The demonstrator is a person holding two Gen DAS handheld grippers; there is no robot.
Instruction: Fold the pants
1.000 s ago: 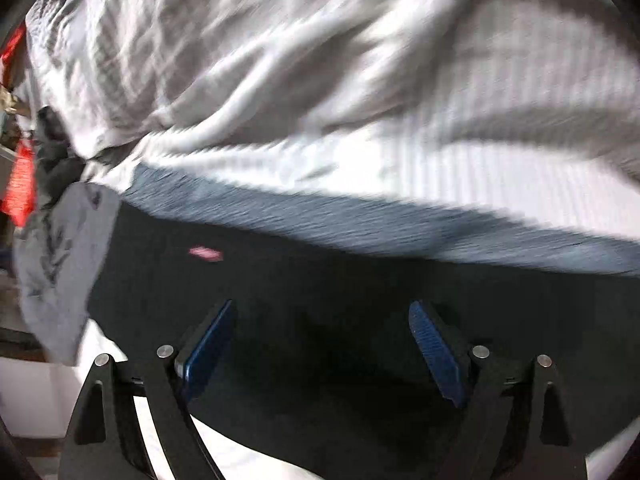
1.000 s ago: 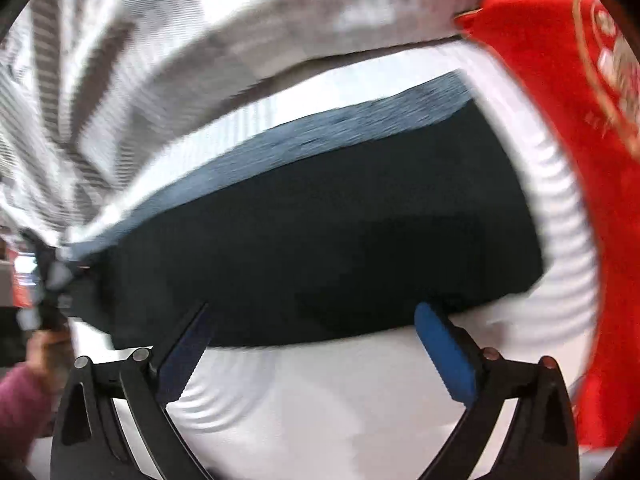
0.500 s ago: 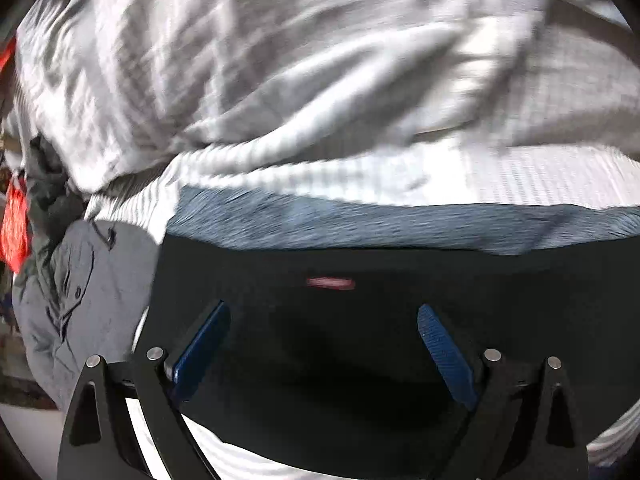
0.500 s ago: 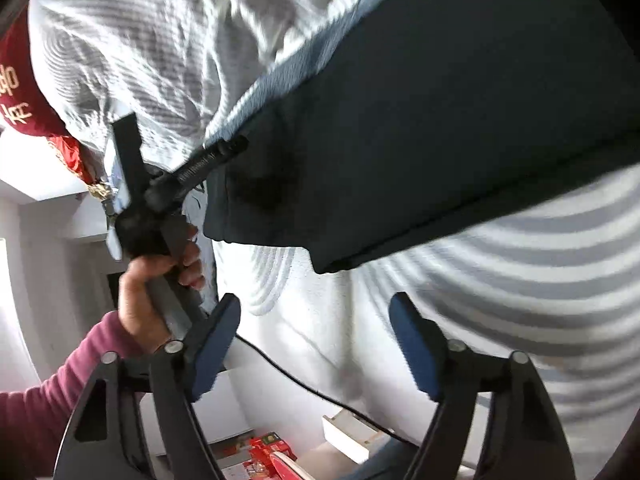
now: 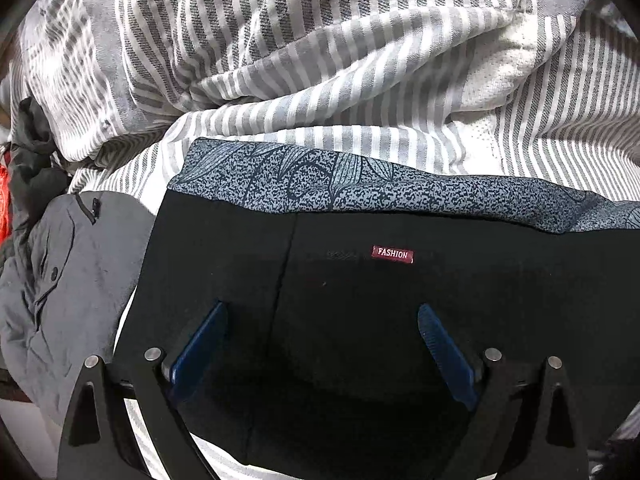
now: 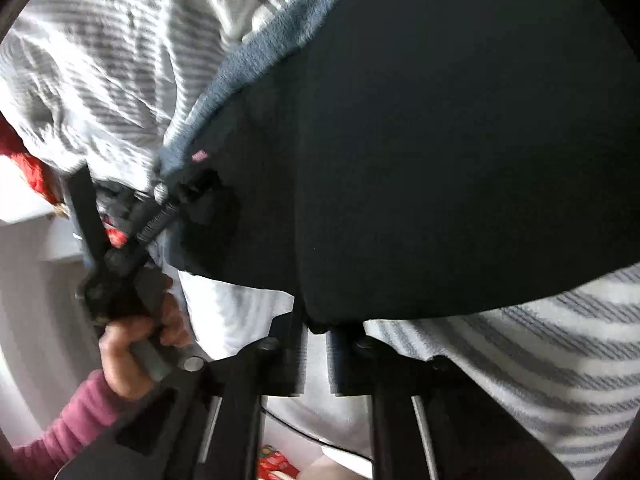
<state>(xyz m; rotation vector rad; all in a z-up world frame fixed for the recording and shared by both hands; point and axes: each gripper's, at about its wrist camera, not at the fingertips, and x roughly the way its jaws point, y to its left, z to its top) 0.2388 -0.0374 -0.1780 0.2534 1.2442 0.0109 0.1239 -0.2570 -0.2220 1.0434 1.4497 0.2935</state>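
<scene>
The pants (image 5: 360, 300) lie flat on the striped bedding (image 5: 320, 80), patterned waistband (image 5: 360, 188) at the far side, long axis running left to right. The left gripper (image 5: 320, 348) hangs directly over the waist end, jaws wide apart, pads clear of the cloth, holding nothing. The right gripper (image 6: 316, 326) sits at the near hem; its jaws have just been closing and now pinch the black edge (image 6: 320, 320) between them. Judged: the right hand is placed to lift that near edge.
</scene>
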